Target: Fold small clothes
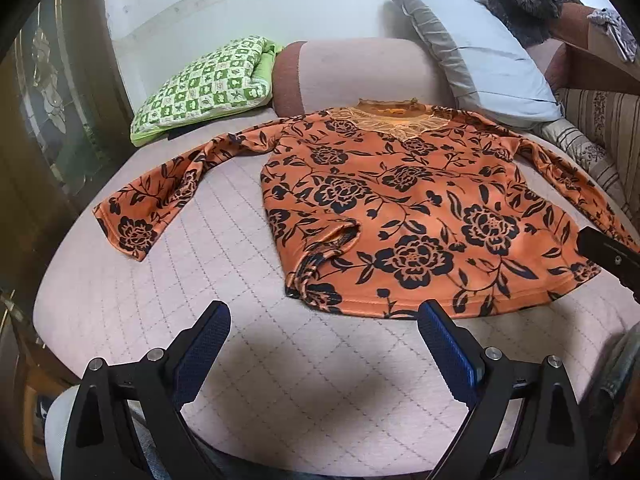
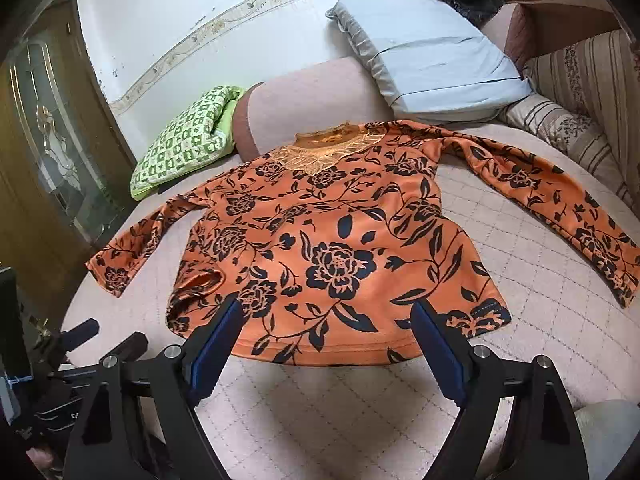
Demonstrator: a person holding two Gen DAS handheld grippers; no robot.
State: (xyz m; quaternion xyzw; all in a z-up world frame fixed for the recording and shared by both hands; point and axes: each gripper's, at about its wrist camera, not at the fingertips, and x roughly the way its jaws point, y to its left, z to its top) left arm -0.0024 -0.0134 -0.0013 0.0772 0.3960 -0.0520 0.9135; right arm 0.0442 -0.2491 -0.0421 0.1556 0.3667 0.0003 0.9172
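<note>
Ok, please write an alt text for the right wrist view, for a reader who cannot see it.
An orange top with black flowers lies flat, sleeves spread, on a pink quilted bed. The open right gripper hovers over its hem, holding nothing. Behind lie a green checked pillow and a grey pillow.

Shirt right sleeve end — behind right hand-held gripper

— What was on the bed?

— An orange top with big black flowers. It lay flat, front up, with both long sleeves spread out wide.

— Which way did it point?

— Its lacy neck was at 12 o'clock and its bottom edge at 6 o'clock.

— Was it smooth?

— Mostly. The bottom corner at 8 o'clock was bunched up.
</note>
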